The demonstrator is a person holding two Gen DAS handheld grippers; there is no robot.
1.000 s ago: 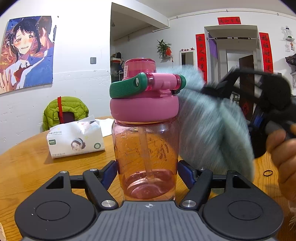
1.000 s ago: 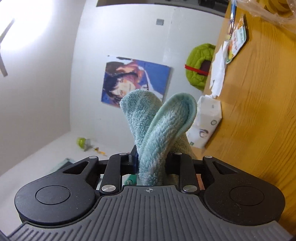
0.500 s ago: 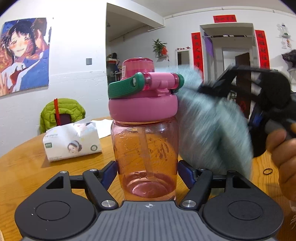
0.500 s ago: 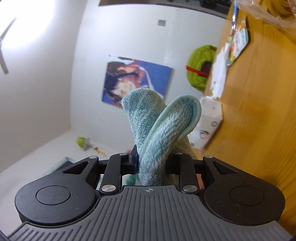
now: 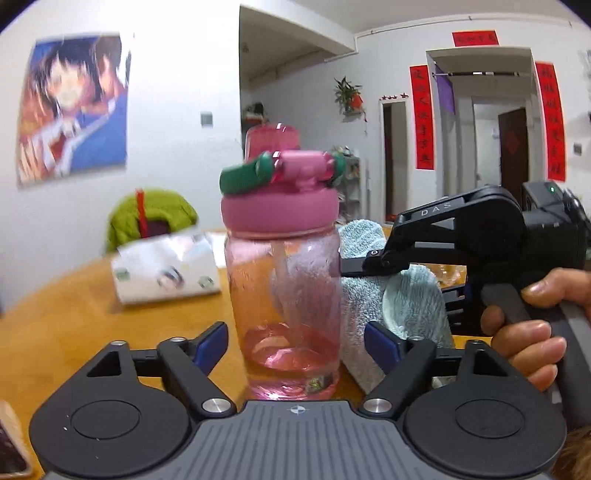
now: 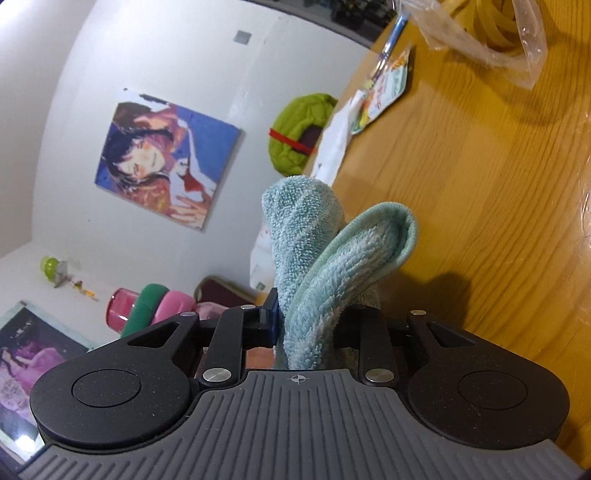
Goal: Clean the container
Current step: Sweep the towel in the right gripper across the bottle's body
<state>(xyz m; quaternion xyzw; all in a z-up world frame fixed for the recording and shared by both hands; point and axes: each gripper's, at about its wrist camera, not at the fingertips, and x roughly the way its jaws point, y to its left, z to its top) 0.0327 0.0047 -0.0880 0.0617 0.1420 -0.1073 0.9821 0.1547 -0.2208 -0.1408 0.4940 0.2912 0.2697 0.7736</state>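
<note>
Item 1, bottle: clear pink plastic w/ pink screw lid, green carry handle folded across the top, straw inside. Stands upright on the wooden table, near the table edge closest to the left wrist cam. In the right wrist view only its lid and handle show, low left behind the gripper body.

Item 2, left gripper: jaws have just been opening; bottle base sits between them, but the blue pads stand apart from the bottle wall on both sides, so jaws are open, no grip.

Item 3, cloth: light teal terry towel, folded, pressed against the bottle's right side per left wrist view; lower end reaches the table just beside the bottle base.

Item 4, right gripper: held by a hand on its handle, coming in from the right. Jaws closed on the cloth; two folds stick up past the fingertips.

Item 5, tissue pack: white, printed face, on the table beyond the bottle to the left, blurred.

Item 6, misc on table, far side in right wrist view: plastic bag w/ yellow contents, pen, printed packet, white paper.

Item 7, surroundings: green padded jacket on a chair beyond the table's far edge; anime poster on white wall; red banners by the doorway; potted plant on a wall shelf.
</note>
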